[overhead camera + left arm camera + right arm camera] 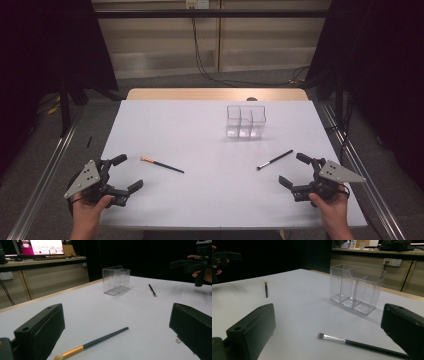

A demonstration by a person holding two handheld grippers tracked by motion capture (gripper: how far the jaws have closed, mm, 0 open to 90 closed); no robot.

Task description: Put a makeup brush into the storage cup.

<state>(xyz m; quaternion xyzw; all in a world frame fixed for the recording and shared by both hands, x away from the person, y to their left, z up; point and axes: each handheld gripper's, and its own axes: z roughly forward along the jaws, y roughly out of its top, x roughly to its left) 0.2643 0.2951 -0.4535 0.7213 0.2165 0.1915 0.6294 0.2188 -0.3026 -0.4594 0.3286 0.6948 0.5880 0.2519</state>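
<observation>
Near edge of white bench [200,200]: L tongs [125,174] and R tongs [295,172], each in a hand, jaws spread wide, nothing held, angled inward. Mid: gold-ferrule brush [161,164] lying flat just beyond L tongs; silver-ferrule brush [274,159] flat just beyond R. Far: clear 3-compartment organiser [245,121], upright, all compartments empty, well apart from both brushes.
</observation>
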